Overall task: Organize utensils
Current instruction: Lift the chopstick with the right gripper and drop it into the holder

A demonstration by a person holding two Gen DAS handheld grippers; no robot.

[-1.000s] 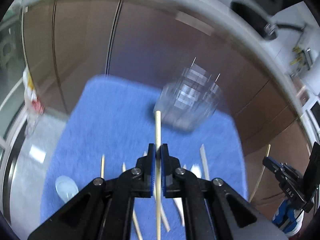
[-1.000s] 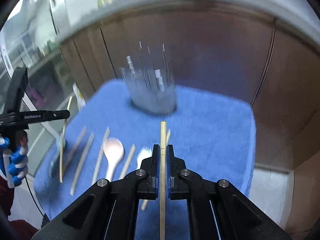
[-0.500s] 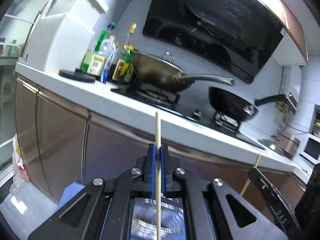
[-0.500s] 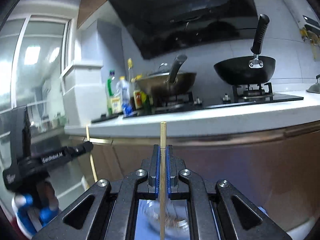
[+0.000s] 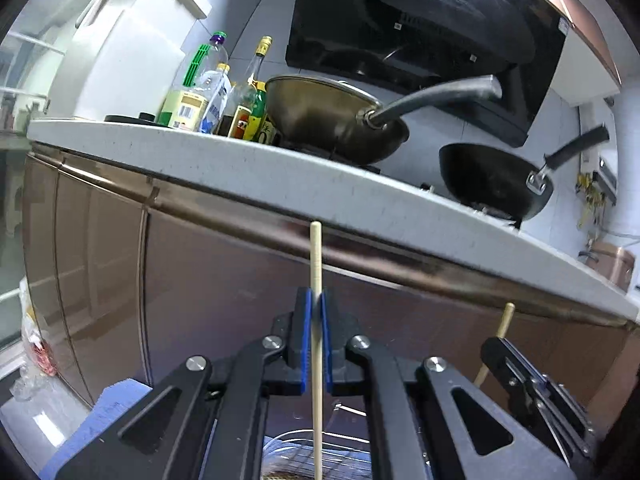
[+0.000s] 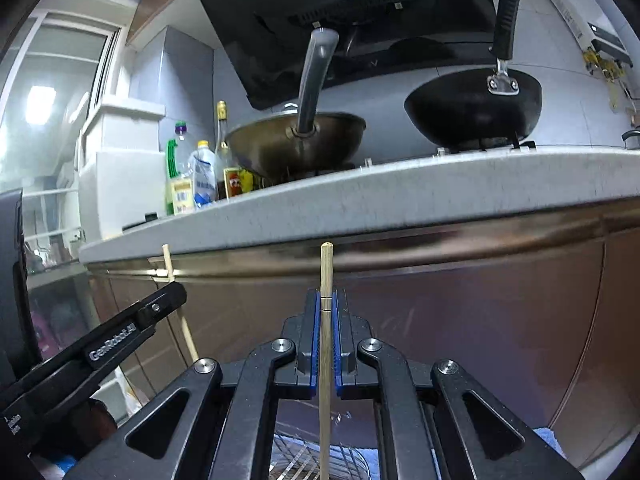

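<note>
My left gripper (image 5: 316, 312) is shut on a pale wooden chopstick (image 5: 316, 264) held upright, its lower end over the clear utensil holder (image 5: 316, 456) at the bottom of the left wrist view. My right gripper (image 6: 326, 312) is shut on a second chopstick (image 6: 326, 272), also upright, above the same holder (image 6: 312, 460). Each gripper shows in the other's view: the right one with its chopstick at the lower right (image 5: 500, 348), the left one at the lower left (image 6: 168, 296).
A brown cabinet front (image 5: 200, 280) and a white counter edge (image 5: 320, 184) stand straight ahead. On the counter are a wok (image 5: 332, 120), a black pan (image 5: 492, 184) and several bottles (image 5: 208, 96). A blue mat (image 5: 108, 404) lies below.
Both grippers have tilted up from looking down at the mat and loose utensils to facing the counter. The chopsticks now stand upright with the holder directly below them.
</note>
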